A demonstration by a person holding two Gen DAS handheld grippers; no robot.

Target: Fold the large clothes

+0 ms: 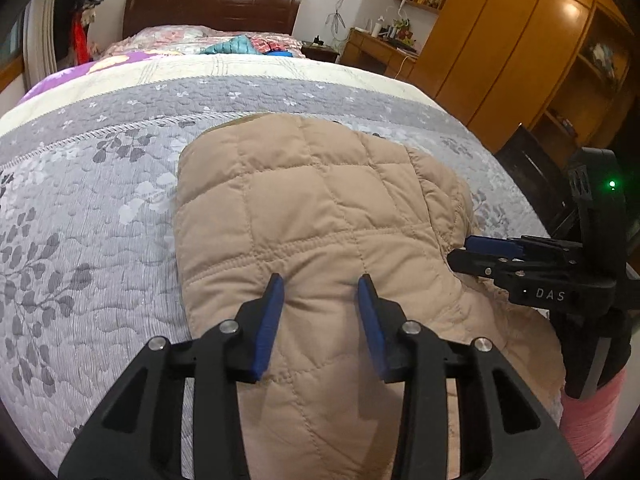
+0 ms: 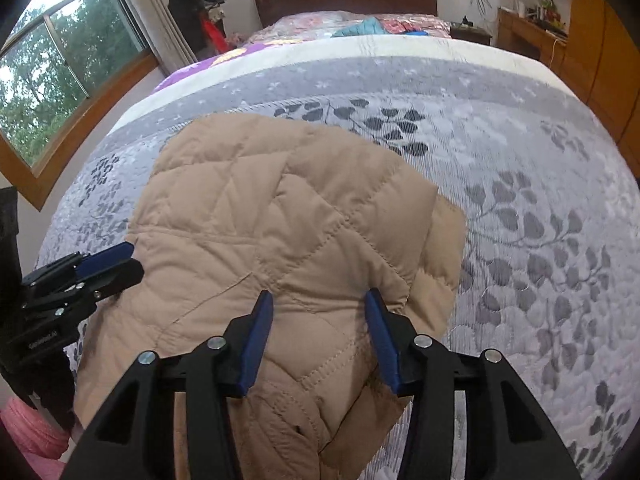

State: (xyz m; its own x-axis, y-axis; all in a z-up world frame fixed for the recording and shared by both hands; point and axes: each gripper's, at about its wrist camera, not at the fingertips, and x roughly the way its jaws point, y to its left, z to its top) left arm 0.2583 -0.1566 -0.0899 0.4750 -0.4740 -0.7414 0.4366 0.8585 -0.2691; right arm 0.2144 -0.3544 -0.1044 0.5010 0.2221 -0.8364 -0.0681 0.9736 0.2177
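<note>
The folded tan jacket [image 1: 320,216] is lying lengthwise up the frame on the bed [image 1: 100,200] — directly ahead of both tongs. The left tongs [image 1: 320,292] and right tongs [image 2: 318,308] are gaping apart over its near end, gripping nothing — neither looking nearer.

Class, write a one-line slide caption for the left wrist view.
Open left hand-held gripper over a folded tan jacket on the bed.

Both grippers are black with blue finger pads [image 1: 267,328] and silver screws [image 2: 422,340]. One bears white "DAS" lettering [image 1: 550,294] and a green light [image 1: 611,184]; a pink sleeve [image 1: 592,420] shows at lower right.
</note>
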